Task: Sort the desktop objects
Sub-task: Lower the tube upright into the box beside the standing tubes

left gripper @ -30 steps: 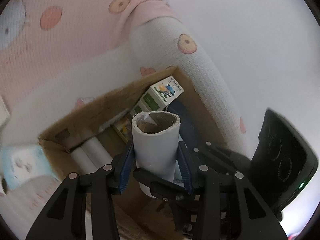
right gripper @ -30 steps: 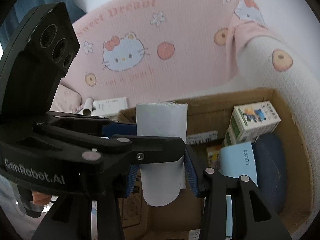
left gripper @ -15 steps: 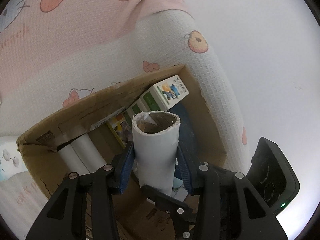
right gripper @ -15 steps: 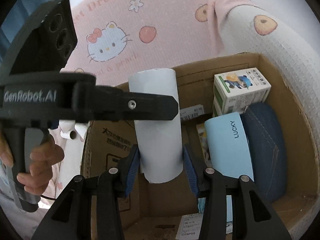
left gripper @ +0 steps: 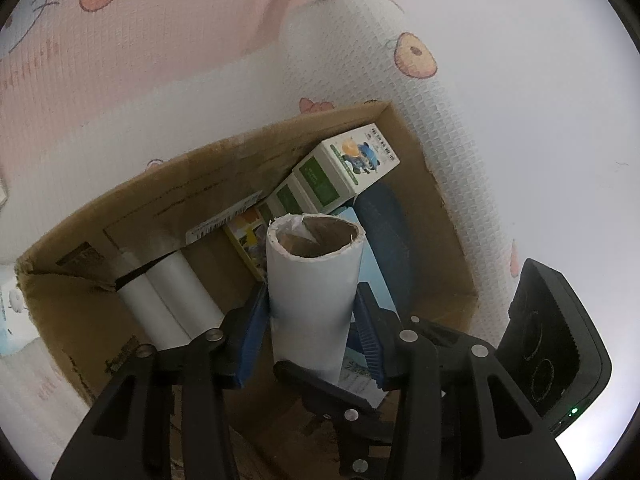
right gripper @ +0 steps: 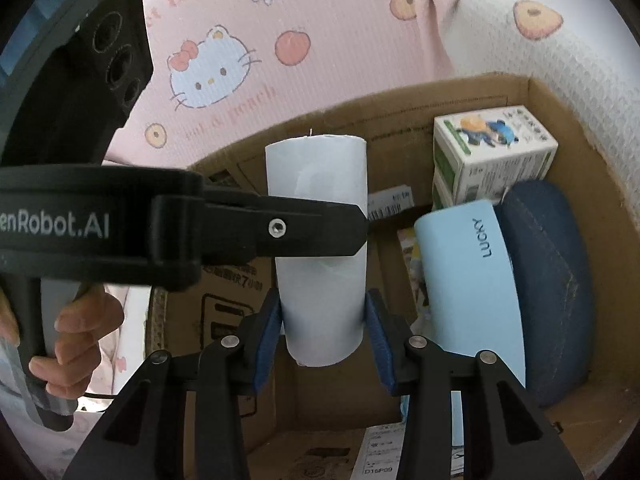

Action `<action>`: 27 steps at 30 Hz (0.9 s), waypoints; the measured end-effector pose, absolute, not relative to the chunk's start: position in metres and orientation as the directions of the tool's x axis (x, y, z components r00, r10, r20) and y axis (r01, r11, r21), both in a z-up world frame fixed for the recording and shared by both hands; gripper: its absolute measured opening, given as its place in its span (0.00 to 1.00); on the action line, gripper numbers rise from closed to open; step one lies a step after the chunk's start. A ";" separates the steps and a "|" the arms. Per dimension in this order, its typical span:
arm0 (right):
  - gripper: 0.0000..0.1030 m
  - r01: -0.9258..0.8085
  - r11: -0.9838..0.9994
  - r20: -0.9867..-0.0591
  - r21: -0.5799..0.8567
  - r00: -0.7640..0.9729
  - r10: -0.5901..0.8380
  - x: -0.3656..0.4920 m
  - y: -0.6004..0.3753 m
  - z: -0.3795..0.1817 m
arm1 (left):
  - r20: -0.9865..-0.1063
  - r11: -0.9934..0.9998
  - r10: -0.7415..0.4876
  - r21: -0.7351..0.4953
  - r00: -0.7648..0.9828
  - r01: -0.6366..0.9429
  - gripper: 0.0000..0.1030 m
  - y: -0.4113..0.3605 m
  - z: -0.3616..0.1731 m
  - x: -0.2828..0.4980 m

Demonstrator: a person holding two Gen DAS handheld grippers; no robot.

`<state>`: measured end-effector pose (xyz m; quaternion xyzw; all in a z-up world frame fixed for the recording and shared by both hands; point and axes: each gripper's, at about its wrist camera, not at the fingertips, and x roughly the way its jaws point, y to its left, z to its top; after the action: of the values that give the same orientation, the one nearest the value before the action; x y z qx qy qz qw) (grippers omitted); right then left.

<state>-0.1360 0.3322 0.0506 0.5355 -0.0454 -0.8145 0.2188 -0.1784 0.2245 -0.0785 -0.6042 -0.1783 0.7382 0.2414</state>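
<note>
The white paper roll stands upright over the open cardboard box, its torn top rim showing the brown core. Both tongs pinch it at once. The left tongs press their blue pads against its two sides low down. The right tongs clamp it near its lower end, pads touching left and right. In the right wrist view the left tongs reach in from the left, one black finger crossing the front of the roll at mid-height, with a hand wrapped round the handle at the near left.

Inside the box, two more white rolls lie side by side at the left. At the far right corner sit white-and-green cartons, stacked. Just near of them lie a light blue case marked LUCKY and, to its right, a dark blue denim case, touching each other. A colourful booklet lies between the rolls and the cartons.

Around the box spreads a pink and white quilt printed with a cartoon cat and peaches.
</note>
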 end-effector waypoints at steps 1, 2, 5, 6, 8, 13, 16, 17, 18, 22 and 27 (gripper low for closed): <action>0.38 0.300 -0.900 -0.852 0.316 -0.328 -0.408 -0.136 0.334 0.049 | -0.806 -0.820 0.572 -0.556 -0.150 -0.136 0.46 0.225 -0.080 -0.179; 0.38 0.295 -0.901 -0.853 0.319 -0.325 -0.409 -0.137 0.335 0.049 | -0.808 -0.819 0.573 -0.559 -0.138 -0.132 0.46 0.227 -0.083 -0.179; 0.38 0.284 -0.909 -0.856 0.305 -0.337 -0.393 -0.137 0.341 0.049 | -0.818 -0.821 0.568 -0.556 -0.087 -0.132 0.46 0.234 -0.092 -0.177; 0.37 0.280 -0.906 -0.852 0.318 -0.335 -0.403 -0.138 0.344 0.049 | -0.823 -0.826 0.561 -0.547 -0.093 -0.137 0.46 0.237 -0.092 -0.176; 0.37 0.273 -0.904 -0.852 0.327 -0.328 -0.408 -0.137 0.346 0.048 | -0.822 -0.828 0.559 -0.546 -0.104 -0.128 0.46 0.239 -0.092 -0.175; 0.37 0.259 -0.908 -0.852 0.330 -0.331 -0.405 -0.138 0.353 0.048 | -0.818 -0.824 0.566 -0.559 -0.103 -0.092 0.46 0.239 -0.097 -0.179; 0.37 0.241 -0.905 -0.853 0.350 -0.319 -0.414 -0.138 0.347 0.049 | -0.820 -0.826 0.563 -0.558 -0.101 -0.071 0.46 0.238 -0.101 -0.180; 0.37 0.239 -0.908 -0.856 0.345 -0.316 -0.409 -0.138 0.347 0.049 | -0.827 -0.832 0.554 -0.550 -0.098 -0.066 0.46 0.238 -0.102 -0.180; 0.37 0.245 -0.909 -0.861 0.336 -0.313 -0.402 -0.137 0.346 0.050 | -0.845 -0.850 0.526 -0.523 -0.093 -0.060 0.46 0.238 -0.104 -0.181; 0.37 0.285 -0.922 -0.882 0.261 -0.318 -0.348 -0.127 0.348 0.061 | -0.889 -0.890 0.456 -0.456 -0.040 0.004 0.45 0.233 -0.123 -0.186; 0.38 0.270 -0.944 -0.895 0.190 -0.347 -0.279 -0.120 0.365 0.072 | -0.897 -0.897 0.442 -0.442 -0.013 0.017 0.45 0.245 -0.122 -0.189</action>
<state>-0.1204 0.3650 0.0722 0.5462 -0.0043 -0.8208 0.1673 -0.1888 0.2453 -0.1223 -0.6855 -0.1673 0.6917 0.1535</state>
